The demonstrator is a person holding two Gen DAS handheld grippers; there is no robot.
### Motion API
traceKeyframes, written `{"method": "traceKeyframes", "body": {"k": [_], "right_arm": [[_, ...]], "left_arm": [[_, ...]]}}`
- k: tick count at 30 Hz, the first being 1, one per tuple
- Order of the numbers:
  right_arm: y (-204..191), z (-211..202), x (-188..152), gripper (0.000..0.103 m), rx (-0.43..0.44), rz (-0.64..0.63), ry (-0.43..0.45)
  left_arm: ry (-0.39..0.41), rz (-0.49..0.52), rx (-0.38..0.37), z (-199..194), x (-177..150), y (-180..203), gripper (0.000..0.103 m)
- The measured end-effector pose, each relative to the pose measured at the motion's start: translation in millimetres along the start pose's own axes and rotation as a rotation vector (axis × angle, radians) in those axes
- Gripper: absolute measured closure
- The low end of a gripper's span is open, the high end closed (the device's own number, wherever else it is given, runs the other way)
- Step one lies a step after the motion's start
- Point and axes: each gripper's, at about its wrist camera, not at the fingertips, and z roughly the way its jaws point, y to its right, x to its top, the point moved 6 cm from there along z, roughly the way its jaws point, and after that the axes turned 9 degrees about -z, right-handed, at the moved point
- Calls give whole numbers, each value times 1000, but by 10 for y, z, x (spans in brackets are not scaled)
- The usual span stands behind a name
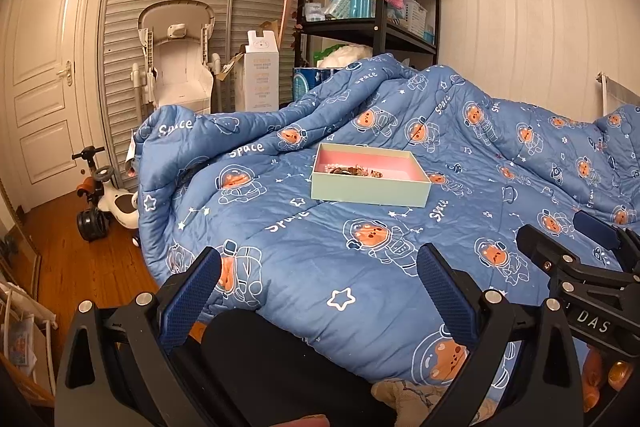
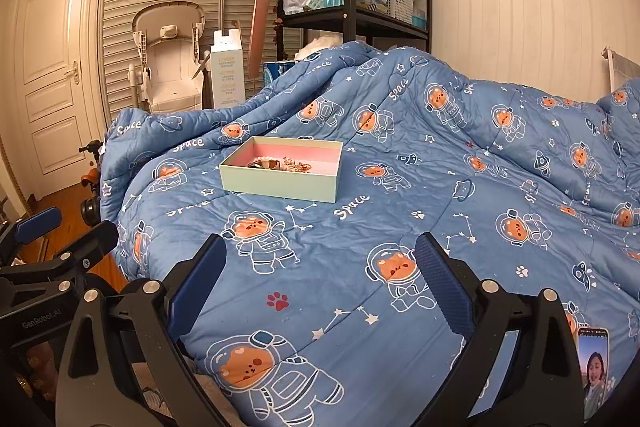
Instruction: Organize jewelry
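A pale green box with a pink inside (image 1: 370,189) sits on the blue space-print quilt (image 1: 320,267); it also shows in the right wrist view (image 2: 280,183). A pile of jewelry (image 1: 352,171) lies in its near left part, seen also in the right wrist view (image 2: 280,163). My left gripper (image 1: 320,267) is open and empty, well short of the box. My right gripper (image 2: 320,255) is open and empty, also short of the box. Each gripper shows at the edge of the other's view: the right gripper (image 1: 580,247), the left gripper (image 2: 68,231).
A phone (image 2: 594,371) with a lit screen lies on the quilt at the near right. A black shelf unit (image 1: 380,7) stands behind the bed. A high chair (image 1: 176,59), a white carton (image 1: 262,75) and a ride-on toy (image 1: 108,203) stand on the wooden floor at left.
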Motion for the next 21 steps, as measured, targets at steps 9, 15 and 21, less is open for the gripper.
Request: {"method": "traceKeyframes", "body": {"k": [9, 15, 21], "right_arm": [[-13, -6, -24, 6, -2, -1, -7], [-15, -7, -27, 6, -2, -3, -8], [-14, -7, -26, 6, -2, -2, -9]], "left_arm": [[1, -2, 1, -4, 0, 0, 7], [1, -1, 1, -2, -3, 1, 7], [3, -5, -4, -11, -1, -2, 7]]}}
